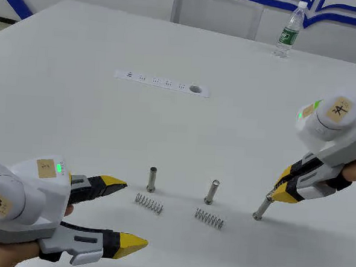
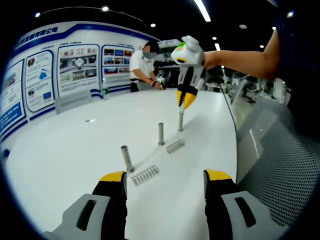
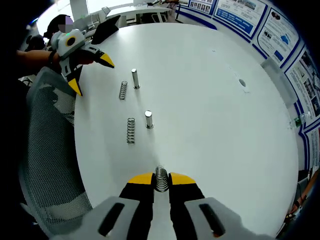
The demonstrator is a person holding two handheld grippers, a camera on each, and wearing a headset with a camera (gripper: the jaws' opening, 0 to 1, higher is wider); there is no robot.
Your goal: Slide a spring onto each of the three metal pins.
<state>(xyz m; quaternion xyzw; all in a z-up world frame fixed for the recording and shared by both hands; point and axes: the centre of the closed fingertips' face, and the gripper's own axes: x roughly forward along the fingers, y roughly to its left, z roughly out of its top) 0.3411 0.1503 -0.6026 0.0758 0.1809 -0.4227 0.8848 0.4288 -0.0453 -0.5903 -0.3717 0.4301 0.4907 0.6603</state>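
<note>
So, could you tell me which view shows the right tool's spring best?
The right gripper view: the spring sits close-up between the tips of the right tool. Head and left gripper views show it small, at a pin.

In the right gripper view, the spring (image 3: 160,172) pinched in the right gripper (image 3: 160,179) hides whatever lies under it. In the head view the rightmost pin's (image 1: 261,209) top is covered by those tips, and the spring there is too small to make out. The picture's bottom-left corner cuts off the left gripper (image 1: 135,212). Text on the posters (image 2: 75,65) is too small to read.
</note>
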